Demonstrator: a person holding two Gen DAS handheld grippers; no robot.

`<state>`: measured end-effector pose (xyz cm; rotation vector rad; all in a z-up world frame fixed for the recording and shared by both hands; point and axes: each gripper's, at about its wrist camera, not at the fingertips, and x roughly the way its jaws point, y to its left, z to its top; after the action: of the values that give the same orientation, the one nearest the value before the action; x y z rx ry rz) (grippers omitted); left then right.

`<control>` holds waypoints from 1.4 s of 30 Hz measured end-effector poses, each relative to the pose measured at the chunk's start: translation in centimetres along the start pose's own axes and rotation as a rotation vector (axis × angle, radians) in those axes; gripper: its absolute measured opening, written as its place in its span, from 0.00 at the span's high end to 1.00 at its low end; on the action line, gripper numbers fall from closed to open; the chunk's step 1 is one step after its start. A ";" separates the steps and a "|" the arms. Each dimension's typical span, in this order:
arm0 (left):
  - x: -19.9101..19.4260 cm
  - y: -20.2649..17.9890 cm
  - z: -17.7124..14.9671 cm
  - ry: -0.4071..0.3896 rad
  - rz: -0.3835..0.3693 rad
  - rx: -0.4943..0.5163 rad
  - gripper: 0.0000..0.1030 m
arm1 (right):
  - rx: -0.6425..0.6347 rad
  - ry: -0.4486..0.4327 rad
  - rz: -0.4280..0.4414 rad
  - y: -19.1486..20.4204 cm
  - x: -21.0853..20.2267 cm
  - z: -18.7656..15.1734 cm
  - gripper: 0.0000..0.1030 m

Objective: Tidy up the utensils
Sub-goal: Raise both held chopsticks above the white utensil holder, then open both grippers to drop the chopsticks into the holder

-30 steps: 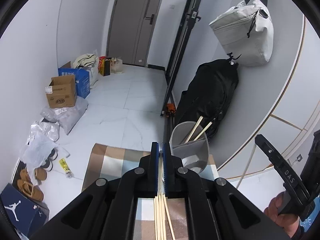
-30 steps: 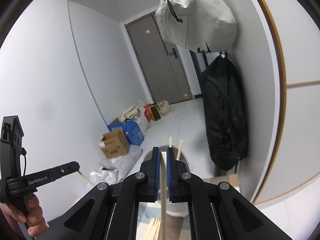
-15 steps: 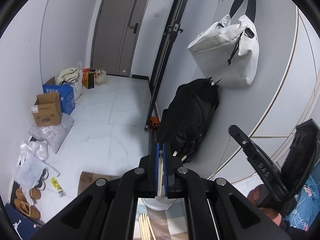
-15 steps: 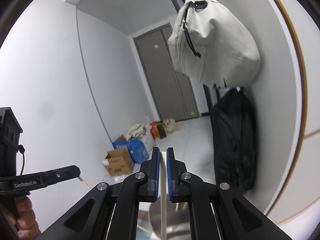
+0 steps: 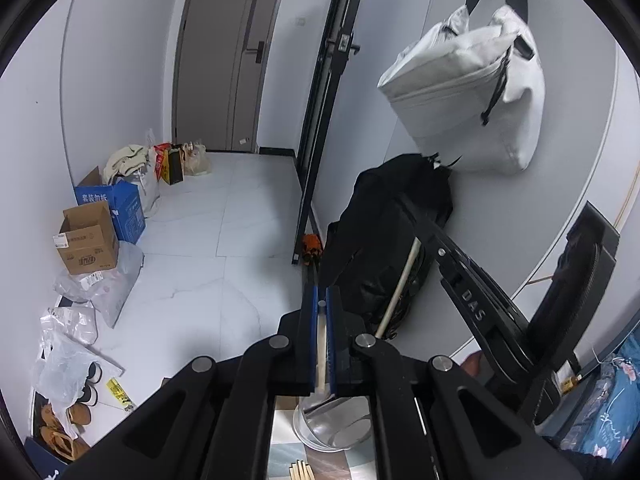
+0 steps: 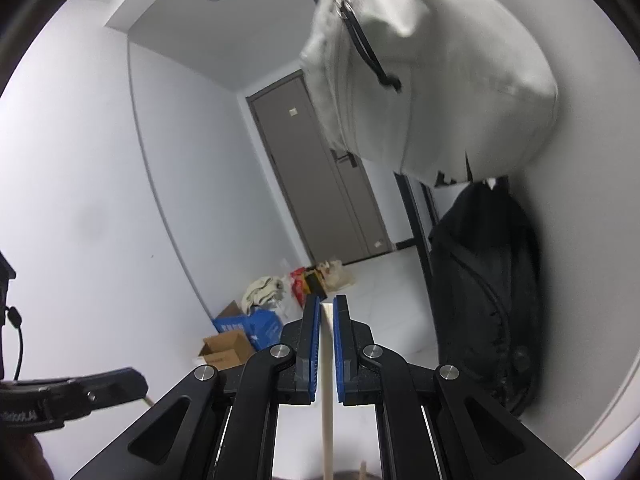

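- Here, the largest things stand off the work surface: a pale grey bag (image 5: 468,92) hangs on the curved wall, with a black backpack (image 5: 384,236) slumped below it against the same wall.
- On the tiled floor by the far wall sit a blue carton (image 5: 120,208) and an open cardboard box (image 5: 86,240), with clear plastic bags and slippers nearer the lower left.
- The left gripper (image 5: 322,344) tilts downward over the table, its blue-padded jaws pressed together on a pale chopstick (image 5: 321,356) that runs lengthwise between them, its lower end just over the holder's rim.
- The right gripper (image 6: 327,350) points nearly level toward the hallway door, higher in aim than the left one; its jaws pinch a single chopstick (image 6: 327,392) that stands upright, its top flush with the fingertips and its shaft dropping out of sight at the bottom edge.
- In the left wrist view the right gripper shows from the side at the right, reaching toward the backpack, with its chopstick slanting down below the fingertips; part of the hand holding it shows beneath.
- In the right wrist view the left gripper's black finger enters from the lower left edge.
- A translucent grey utensil holder (image 5: 336,424) stands on the checked tablecloth (image 5: 282,460), right below the left gripper.
- A small bundle of loose chopsticks (image 5: 302,471) lies on the cloth just in front of the holder, at the bottom edge of the view.
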<state>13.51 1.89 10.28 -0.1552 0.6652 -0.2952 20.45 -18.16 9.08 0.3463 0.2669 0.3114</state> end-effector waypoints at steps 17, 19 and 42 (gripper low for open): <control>4.4 0.9 -1.2 0.111 -0.033 0.012 1.00 | -0.157 0.040 0.023 0.9 2.5 -4.7 0.95; 4.7 1.0 -1.3 0.122 -0.045 0.007 1.00 | -0.148 0.063 0.031 0.4 2.1 -5.1 0.95; 7.2 1.2 -1.9 0.252 -0.174 -0.092 0.91 | -0.037 0.285 0.153 -4.1 -3.3 -7.2 0.87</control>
<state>17.96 0.70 4.37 -0.2679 0.9175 -0.4568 16.25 -20.90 1.70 0.2856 0.5150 0.5171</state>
